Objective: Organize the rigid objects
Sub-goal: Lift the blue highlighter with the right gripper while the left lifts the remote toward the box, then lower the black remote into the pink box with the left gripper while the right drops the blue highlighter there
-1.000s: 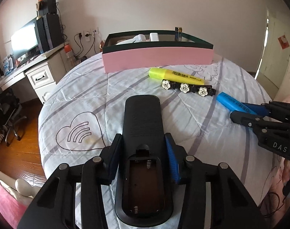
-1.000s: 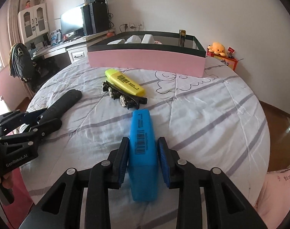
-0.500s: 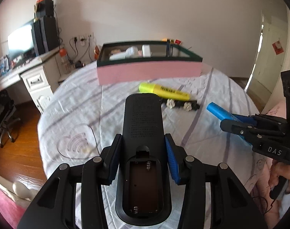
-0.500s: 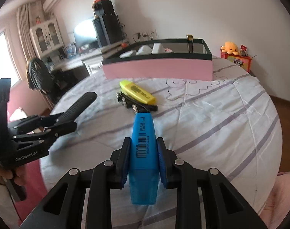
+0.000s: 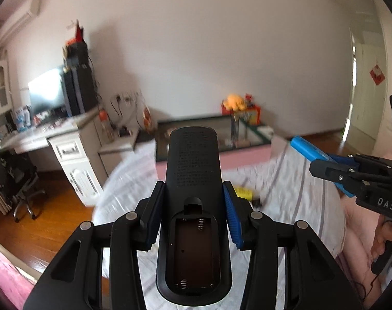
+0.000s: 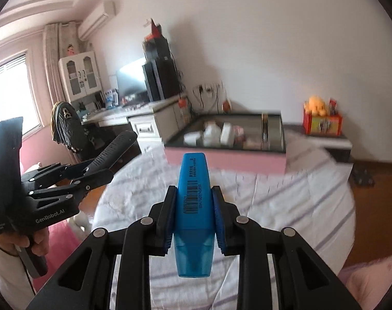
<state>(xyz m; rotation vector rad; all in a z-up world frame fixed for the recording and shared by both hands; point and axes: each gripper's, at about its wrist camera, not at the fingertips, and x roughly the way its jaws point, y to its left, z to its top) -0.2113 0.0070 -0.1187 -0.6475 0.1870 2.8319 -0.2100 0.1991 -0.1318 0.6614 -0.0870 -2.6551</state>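
Both grippers rose, left gripper (image 5: pixel 193 196) clamping remote (image 5: pixel 193 170), right gripper (image 6: pixel 193 206) highlighter (image 6: pixel 193 196); box (image 6: pixel 221 159) holds white items.

Box (image 6: pixel 225 161) on bed (image 6: pixel 286 206) at 12 o'clock, bottles (image 6: pixel 214 134) inside; desk (image 6: pixel 144 118) at 10 o'clock beyond bed; toy (image 6: pixel 317 107) at 2 o'clock; remote (image 5: pixel 193 170) left of highlighter (image 6: pixel 193 196).

Daylit room, motion-blurred background (fisheye edges curve darkly).
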